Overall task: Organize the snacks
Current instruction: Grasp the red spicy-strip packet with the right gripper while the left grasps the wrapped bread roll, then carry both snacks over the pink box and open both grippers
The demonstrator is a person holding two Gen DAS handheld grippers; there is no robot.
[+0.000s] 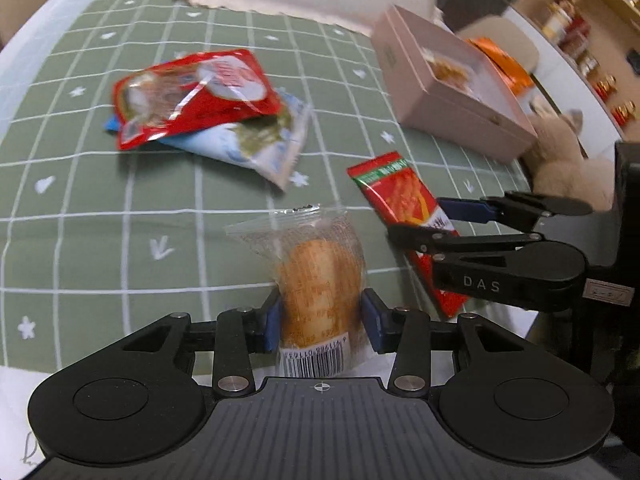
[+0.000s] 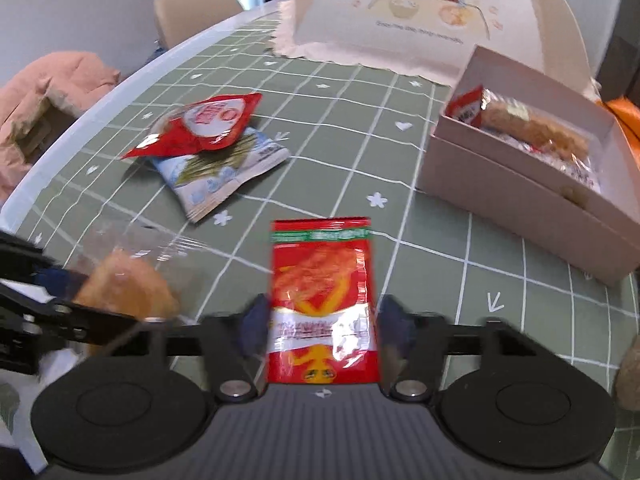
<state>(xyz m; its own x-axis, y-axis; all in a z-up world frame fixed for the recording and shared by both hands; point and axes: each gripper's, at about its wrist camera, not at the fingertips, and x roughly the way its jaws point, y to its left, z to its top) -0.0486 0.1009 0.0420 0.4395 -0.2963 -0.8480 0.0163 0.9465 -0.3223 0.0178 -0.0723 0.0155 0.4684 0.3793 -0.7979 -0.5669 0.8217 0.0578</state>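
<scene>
My left gripper (image 1: 322,320) is shut on a clear-wrapped bread roll (image 1: 320,276), held above the green checked tablecloth (image 1: 100,208); it also shows in the right wrist view (image 2: 124,280). My right gripper (image 2: 322,328) is shut on a red snack packet (image 2: 322,300), also seen in the left wrist view (image 1: 404,208). The right gripper (image 1: 416,220) is just right of the roll. A red pouch (image 1: 196,92) lies on a blue-white packet (image 1: 256,144) further back. A pink open box (image 2: 520,168) with snacks inside stands at the right.
A cream mesh food cover (image 2: 420,16) stands at the back of the table. An orange packet (image 1: 504,64) lies behind the box. A plush toy (image 1: 568,160) sits at the right edge. A chair with pink clothing (image 2: 52,92) is beyond the left table edge.
</scene>
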